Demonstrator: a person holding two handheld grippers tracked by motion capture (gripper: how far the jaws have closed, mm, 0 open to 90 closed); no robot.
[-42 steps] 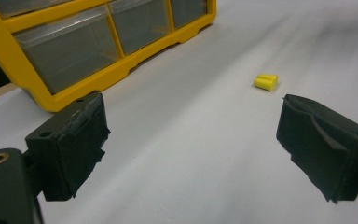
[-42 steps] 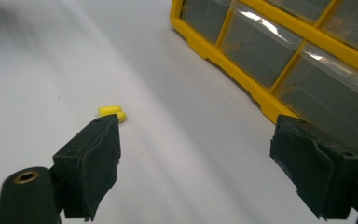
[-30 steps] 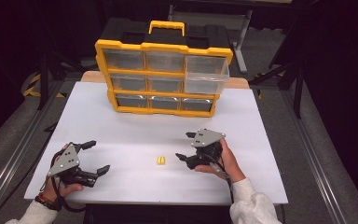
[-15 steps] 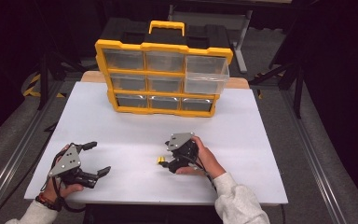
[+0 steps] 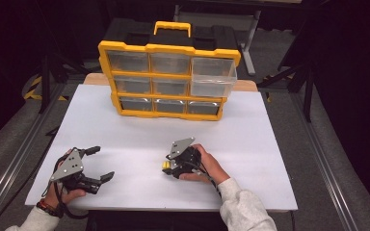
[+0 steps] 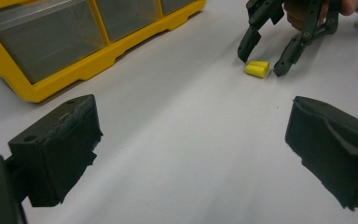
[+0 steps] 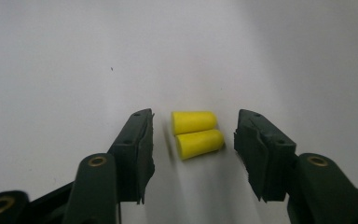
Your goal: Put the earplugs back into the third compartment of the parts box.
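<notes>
Two small yellow foam earplugs lie side by side on the white table. My right gripper is lowered over them with a jaw on each side. Its jaws have just been closing, but a gap remains on both sides and the pads do not touch the plugs. From the high view the right gripper sits at the table's front middle, over the earplugs. My left gripper rests open at the front left with nothing in it. In the left gripper view, the earplugs lie between the right gripper's tips.
A yellow organizer with clear drawers stands at the back of the table. Its top right drawer is pulled out. Dark floor and metal rails surround the table.
My right gripper has moved left and down to the earplugs, and its jaws have narrowed around them. The left gripper has stayed put.
</notes>
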